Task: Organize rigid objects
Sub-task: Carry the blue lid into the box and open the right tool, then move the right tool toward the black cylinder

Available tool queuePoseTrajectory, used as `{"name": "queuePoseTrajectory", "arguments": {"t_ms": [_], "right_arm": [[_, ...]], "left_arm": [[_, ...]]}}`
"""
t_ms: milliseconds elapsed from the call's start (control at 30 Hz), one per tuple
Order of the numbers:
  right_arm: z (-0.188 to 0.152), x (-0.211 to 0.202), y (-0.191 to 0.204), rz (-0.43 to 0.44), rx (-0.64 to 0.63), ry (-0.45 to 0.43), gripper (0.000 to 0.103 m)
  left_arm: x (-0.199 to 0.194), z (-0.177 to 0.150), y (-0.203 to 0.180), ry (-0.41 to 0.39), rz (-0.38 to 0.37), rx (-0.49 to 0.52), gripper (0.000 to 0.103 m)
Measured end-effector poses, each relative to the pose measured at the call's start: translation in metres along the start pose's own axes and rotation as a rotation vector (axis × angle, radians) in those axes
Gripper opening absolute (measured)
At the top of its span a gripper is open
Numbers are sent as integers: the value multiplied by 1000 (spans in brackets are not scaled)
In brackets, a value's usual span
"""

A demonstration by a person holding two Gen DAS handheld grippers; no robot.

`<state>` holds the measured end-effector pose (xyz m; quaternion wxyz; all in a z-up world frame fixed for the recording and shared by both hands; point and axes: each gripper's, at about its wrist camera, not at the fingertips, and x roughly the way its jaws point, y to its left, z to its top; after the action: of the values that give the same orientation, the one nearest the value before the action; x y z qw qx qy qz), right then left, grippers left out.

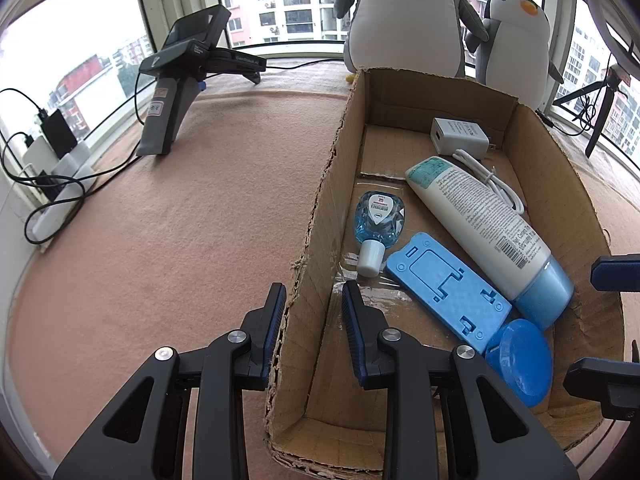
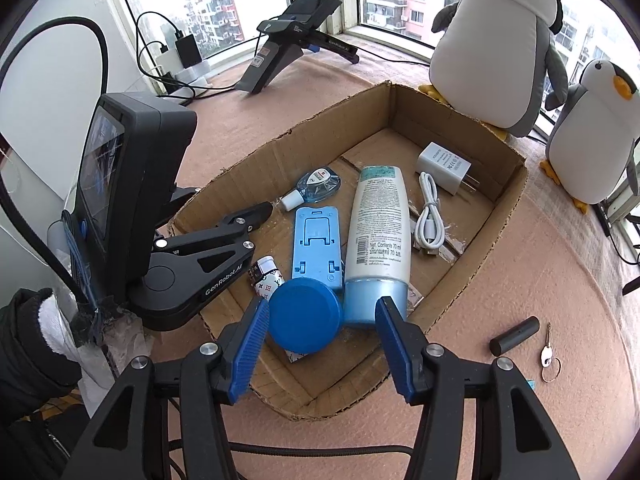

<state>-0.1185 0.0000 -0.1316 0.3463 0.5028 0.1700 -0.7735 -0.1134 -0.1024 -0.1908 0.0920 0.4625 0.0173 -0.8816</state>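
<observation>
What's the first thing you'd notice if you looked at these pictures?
Probably the two plush penguins by the window, standing just behind the cardboard box. Next, the blue things in the box: a round blue lid close to the right gripper, a flat blue stand, and a white tube with a blue cap. The left gripper straddles the box's near wall, jaws either side.

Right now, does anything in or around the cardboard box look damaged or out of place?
Yes. The cardboard box is damaged: its left wall has a ragged, torn top edge. Outside it, on the cloth to its right, a black cylinder and a small key on a ring lie loose, not yet in the box.
</observation>
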Motion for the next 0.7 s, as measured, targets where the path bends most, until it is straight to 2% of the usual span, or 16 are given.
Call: {"name": "queuePoseTrajectory", "arguments": {"t_ms": [700], "right_arm": [[-5,-17,-27,-22,61,-30,52]], "left_arm": [[-1,1,1,0,3,6,27]]}}
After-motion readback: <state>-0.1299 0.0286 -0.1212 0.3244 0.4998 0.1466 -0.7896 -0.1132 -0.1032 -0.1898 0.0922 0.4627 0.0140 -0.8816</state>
